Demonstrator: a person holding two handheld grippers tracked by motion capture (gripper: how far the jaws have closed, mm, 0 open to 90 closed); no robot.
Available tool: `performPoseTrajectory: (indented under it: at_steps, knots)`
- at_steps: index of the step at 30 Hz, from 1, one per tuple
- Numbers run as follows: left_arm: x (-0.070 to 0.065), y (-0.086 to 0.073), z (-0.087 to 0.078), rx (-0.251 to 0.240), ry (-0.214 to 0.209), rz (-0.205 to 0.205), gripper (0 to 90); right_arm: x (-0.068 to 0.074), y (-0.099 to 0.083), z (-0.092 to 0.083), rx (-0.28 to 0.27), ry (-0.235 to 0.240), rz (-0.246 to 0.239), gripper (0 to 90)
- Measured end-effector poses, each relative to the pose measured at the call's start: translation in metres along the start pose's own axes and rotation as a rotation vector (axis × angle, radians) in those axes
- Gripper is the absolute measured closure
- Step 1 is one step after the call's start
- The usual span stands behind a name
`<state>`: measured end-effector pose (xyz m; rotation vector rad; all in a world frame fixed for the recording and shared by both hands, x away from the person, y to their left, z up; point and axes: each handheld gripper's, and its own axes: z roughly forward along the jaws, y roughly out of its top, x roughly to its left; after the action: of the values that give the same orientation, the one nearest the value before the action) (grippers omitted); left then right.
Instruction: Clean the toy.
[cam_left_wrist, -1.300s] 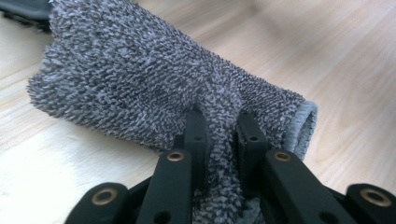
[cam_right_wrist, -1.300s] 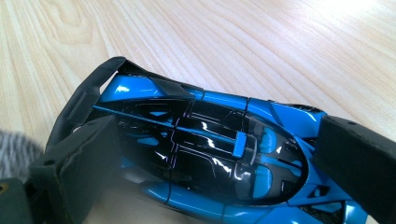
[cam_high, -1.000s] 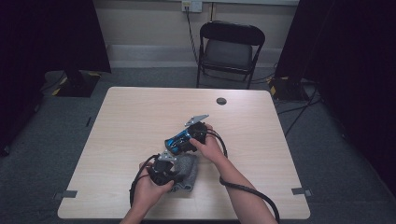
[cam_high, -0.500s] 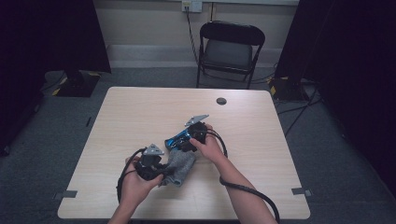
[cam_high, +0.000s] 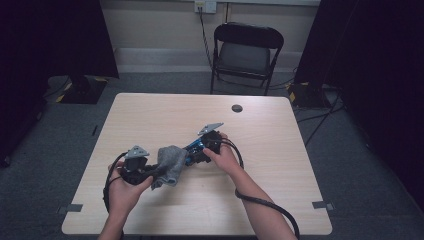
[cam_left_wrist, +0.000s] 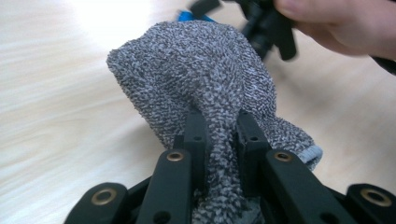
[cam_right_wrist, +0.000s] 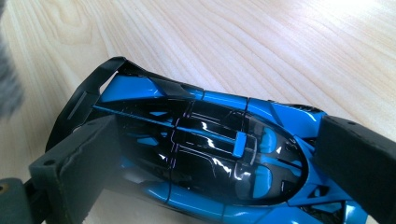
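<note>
Since a second ago our left hand has carried its gripper leftward along the near part of the table, and the grey cloth has gone with it, pulled away from the toy car; our right hand has kept its place.

From the high view, we see our left gripper (cam_high: 150, 172) near the front left part of the light wooden table (cam_high: 280, 200), with the grey cloth (cam_high: 170, 162) bunched and hanging from its tip. Just to the right, our right gripper (cam_high: 192, 156) points left and holds the blue toy car (cam_high: 191, 150) close to the cloth; whether the two touch we cannot tell from here. A small dark round disc (cam_high: 237, 108) lies well apart, near the far edge, and a black folding chair (cam_high: 245, 52) stands beyond the table.

Along the left gripper view, we find the jaws drawn together and clamped on a fold of the speckled grey cloth (cam_left_wrist: 205, 88), which rises between the fingers (cam_left_wrist: 196, 130) and billows out above them. Beyond the cloth, our right hand (cam_left_wrist: 336, 23) appears blurred.

Along the right gripper view, the blue and black toy car (cam_right_wrist: 201, 154) lies crosswise between the two black jaws, which press on its two ends, so they are clamped on it. It sits low over the wood grain, and a blur of grey cloth (cam_right_wrist: 7, 88) shows at the left edge.
</note>
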<state>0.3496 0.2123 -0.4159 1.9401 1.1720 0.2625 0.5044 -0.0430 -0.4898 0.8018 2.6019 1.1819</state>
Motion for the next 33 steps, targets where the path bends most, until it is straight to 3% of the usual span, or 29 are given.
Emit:
performPoseTrajectory:
  at_steps: [4,7,11,15,24,33]
  knots:
    - [0.013,-0.006,0.005,-0.011,0.048,-0.032,78.1,0.000,0.000,0.000,0.000,-0.001,0.000,0.2]
    - [0.024,-0.011,0.011,-0.026,0.088,-0.086,78.1,0.000,0.000,0.000,0.001,0.000,0.001,0.2]
    - [0.035,-0.016,0.020,-0.011,0.145,-0.137,78.1,0.000,0.000,0.000,0.003,0.001,-0.001,0.2]
    - [0.038,-0.018,0.032,0.019,0.181,-0.153,77.9,0.000,0.000,0.000,0.002,0.000,-0.001,0.2]
    - [0.026,-0.018,0.063,0.102,0.142,-0.100,77.4,0.000,0.000,0.000,0.004,-0.002,0.000,0.2]
    - [0.015,-0.018,0.068,0.130,0.098,-0.059,77.5,0.001,0.001,0.000,0.008,-0.003,-0.002,0.2]
